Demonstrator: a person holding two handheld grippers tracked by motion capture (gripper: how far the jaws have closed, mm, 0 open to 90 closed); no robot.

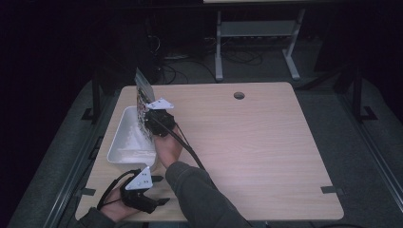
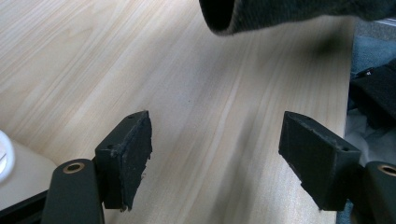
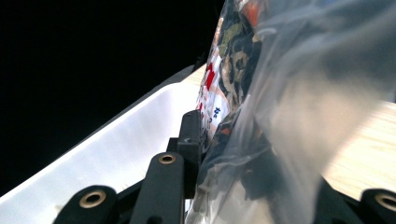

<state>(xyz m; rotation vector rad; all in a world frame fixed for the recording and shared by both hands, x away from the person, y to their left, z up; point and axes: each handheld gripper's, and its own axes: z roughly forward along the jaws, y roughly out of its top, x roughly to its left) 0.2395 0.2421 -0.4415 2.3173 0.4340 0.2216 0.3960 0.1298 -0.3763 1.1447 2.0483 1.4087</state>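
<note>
One white tray (image 1: 124, 142), rectangular with rounded corners, smooth and glossy, at the left edge of the bench (image 1: 256, 142). One packet (image 1: 142, 102), crinkly clear plastic with dark, red and white print, upright over the tray's far right rim. Two tools: right tool (image 1: 151, 122) clamped on the packet's lower part; left tool (image 1: 159, 190) near the front left corner, spread wide, nothing between its jaws. Pale wood-grain bench top, one round hole (image 1: 239, 95) at the far side. Dark room, grey floor, cables (image 1: 237, 57) beyond.

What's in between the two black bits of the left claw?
Nothing but bare wooden table. The left claw is wide open in its own view.
</note>
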